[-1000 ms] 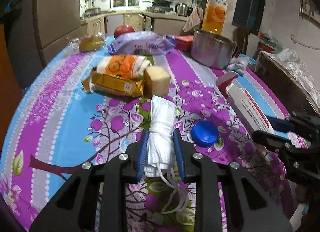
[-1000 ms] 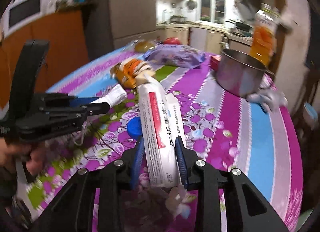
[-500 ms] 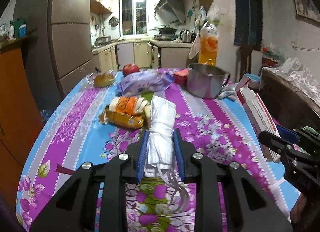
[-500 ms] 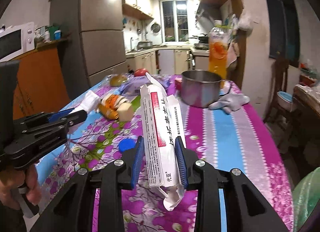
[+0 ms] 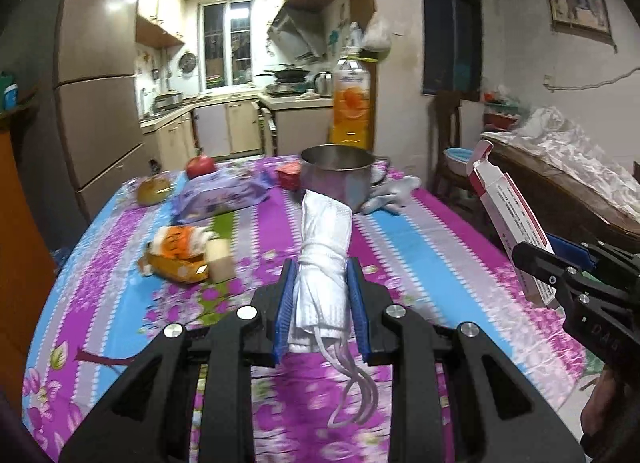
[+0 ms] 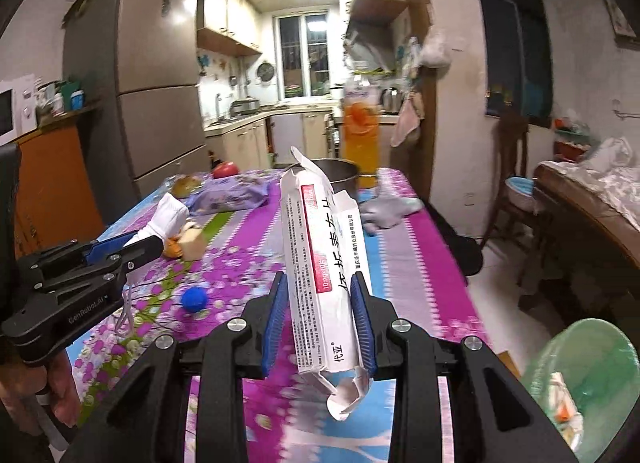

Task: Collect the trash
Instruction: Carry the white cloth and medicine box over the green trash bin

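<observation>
Mask [image 5: 324, 259] and box [image 6: 320, 263], clamped in the left gripper [image 5: 322, 303] and right gripper [image 6: 320, 315], have risen off the table [image 5: 420, 247].

Steel pot [image 5: 338, 177], juice bottle [image 5: 352, 103], possibly an apple [image 5: 201, 166]

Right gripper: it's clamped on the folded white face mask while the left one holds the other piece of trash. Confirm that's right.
Not quite. The right gripper is clamped on a white and red medicine box, as the right wrist view shows. The folded white face mask sits between the pads of the left gripper, which the left wrist view shows.
</observation>
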A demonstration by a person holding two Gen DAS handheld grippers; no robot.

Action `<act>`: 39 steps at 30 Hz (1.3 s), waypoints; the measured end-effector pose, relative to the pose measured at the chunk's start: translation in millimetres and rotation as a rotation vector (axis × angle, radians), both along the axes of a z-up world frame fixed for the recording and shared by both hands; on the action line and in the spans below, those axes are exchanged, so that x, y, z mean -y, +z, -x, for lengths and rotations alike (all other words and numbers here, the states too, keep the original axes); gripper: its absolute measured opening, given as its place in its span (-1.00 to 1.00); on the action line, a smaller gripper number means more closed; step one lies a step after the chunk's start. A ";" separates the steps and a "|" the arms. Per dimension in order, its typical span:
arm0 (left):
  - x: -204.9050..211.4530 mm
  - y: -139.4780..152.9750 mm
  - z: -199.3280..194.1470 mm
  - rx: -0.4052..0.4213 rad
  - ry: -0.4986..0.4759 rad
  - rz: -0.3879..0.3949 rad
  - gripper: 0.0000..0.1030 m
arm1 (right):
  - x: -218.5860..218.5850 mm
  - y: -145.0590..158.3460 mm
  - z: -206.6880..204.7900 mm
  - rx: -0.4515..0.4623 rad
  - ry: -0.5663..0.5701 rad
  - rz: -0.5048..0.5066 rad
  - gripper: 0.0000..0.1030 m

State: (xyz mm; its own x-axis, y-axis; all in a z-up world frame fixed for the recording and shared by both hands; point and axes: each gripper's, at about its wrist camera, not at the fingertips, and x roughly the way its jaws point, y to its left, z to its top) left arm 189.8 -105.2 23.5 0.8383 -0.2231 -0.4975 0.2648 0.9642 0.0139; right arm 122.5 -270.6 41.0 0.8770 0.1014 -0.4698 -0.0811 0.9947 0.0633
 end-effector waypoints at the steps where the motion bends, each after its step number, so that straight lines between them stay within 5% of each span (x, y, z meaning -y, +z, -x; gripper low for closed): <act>1: 6.2 0.6 0.3 0.003 -0.013 -0.002 -0.52 | 8.4 1.5 3.9 0.001 -0.016 0.001 -0.36; 26: 210.1 5.7 23.6 -0.009 -0.393 0.022 -0.52 | 214.3 16.7 102.5 0.017 -0.417 -0.020 -0.36; 39: 318.5 -20.0 35.2 -0.113 -0.562 -0.025 -0.52 | 318.2 -20.5 126.8 -0.133 -0.569 -0.052 -0.35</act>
